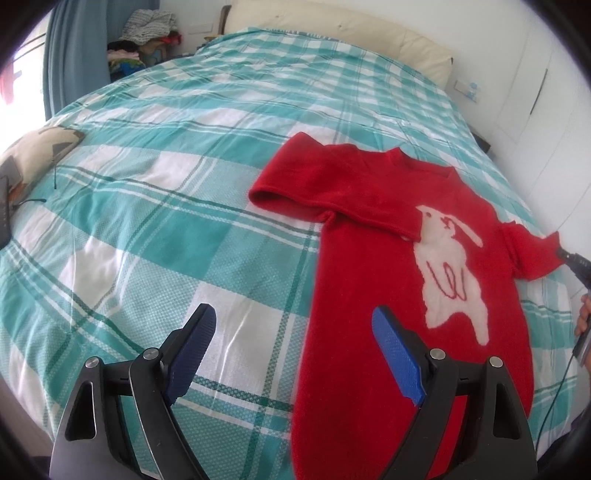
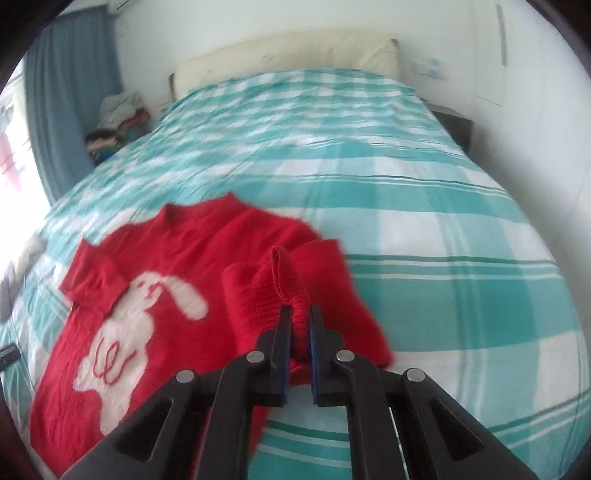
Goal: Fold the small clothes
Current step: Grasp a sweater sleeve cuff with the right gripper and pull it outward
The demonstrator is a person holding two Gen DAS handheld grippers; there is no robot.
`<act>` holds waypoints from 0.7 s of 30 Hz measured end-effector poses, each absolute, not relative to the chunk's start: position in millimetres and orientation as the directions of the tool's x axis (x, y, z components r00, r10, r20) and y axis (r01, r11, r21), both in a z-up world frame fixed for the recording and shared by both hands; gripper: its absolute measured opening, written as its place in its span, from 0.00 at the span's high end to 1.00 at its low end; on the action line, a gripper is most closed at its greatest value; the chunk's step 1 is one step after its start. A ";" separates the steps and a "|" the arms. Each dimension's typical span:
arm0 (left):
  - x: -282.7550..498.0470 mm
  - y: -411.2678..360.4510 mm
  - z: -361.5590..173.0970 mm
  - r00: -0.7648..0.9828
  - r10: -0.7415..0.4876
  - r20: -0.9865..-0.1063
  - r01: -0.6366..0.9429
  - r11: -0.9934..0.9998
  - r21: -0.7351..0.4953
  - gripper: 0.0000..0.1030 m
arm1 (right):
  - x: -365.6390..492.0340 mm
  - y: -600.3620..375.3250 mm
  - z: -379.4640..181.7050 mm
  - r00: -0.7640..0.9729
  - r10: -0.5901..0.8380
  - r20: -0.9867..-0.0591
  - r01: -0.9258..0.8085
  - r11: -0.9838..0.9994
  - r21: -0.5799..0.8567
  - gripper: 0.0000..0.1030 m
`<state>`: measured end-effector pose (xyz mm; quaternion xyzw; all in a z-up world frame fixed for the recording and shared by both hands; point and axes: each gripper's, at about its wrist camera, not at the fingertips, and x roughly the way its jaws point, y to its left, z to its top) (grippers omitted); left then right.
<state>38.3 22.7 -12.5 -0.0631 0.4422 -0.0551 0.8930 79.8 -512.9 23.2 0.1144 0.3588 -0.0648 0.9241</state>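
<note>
A small red sweater [image 1: 369,266] with a white rabbit on its chest lies face up on the bed. Its left sleeve [image 1: 317,184] is folded across the chest. My left gripper [image 1: 293,332] is open and empty, above the sweater's lower left edge. My right gripper [image 2: 300,314] is shut on the cuff of the right sleeve [image 2: 284,284] and holds it lifted over the sweater [image 2: 110,314]. In the left wrist view the right gripper [image 1: 569,258] shows at the far right, pinching that sleeve.
The bed has a teal and white plaid cover [image 1: 166,192]. A cream headboard cushion [image 1: 343,33] lies at the far end. A small pillow [image 1: 33,151] and a dark device sit at the left edge. A pile of clothes [image 1: 147,33] stands beyond the bed.
</note>
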 end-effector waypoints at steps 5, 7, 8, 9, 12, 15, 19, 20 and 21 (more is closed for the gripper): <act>40.9 24.8 -17.3 0.595 -0.138 -0.792 0.021 0.988 -0.156 0.15 | 6.3 -643.1 13.3 0.735 -0.155 -0.660 0.491 0.792 0.362 0.92; 42.8 24.5 -21.6 0.585 -0.129 -0.801 0.013 0.989 -0.149 0.15 | -10.7 -675.1 -6.8 0.723 -0.123 -0.680 0.546 0.704 0.454 0.92; 43.4 24.2 -23.2 0.580 -0.130 -0.804 0.012 0.988 -0.152 0.15 | -16.9 -688.2 -17.9 0.724 -0.080 -0.685 0.559 0.649 0.516 0.92; 43.7 23.9 -24.3 0.575 -0.134 -0.807 0.012 0.988 -0.156 0.15 | -24.2 -698.7 -25.6 0.734 -0.056 -0.677 0.569 0.595 0.567 0.92; 42.4 21.6 -25.9 0.573 -0.130 -0.809 0.016 0.989 -0.148 0.15 | -33.0 -712.1 -35.8 0.745 -0.028 -0.666 0.574 0.534 0.621 0.92; 42.2 18.6 -27.7 0.571 -0.118 -0.813 0.020 0.991 -0.130 0.15 | -34.3 -713.5 -38.5 0.768 0.008 -0.640 0.541 0.525 0.657 0.87; 42.5 16.8 -27.9 0.565 -0.130 -0.815 0.029 0.990 -0.138 0.15 | -31.1 -710.1 -42.5 0.780 0.044 -0.625 0.511 0.533 0.674 0.73; 42.2 16.5 -27.6 0.567 -0.129 -0.814 0.031 0.990 -0.135 0.15 | -29.2 -710.0 -43.9 0.776 0.046 -0.629 0.510 0.542 0.668 0.73; 41.9 15.9 -27.4 0.568 -0.126 -0.813 0.032 0.991 -0.131 0.15 | -26.2 -709.0 -43.3 0.764 0.037 -0.644 0.520 0.557 0.648 0.80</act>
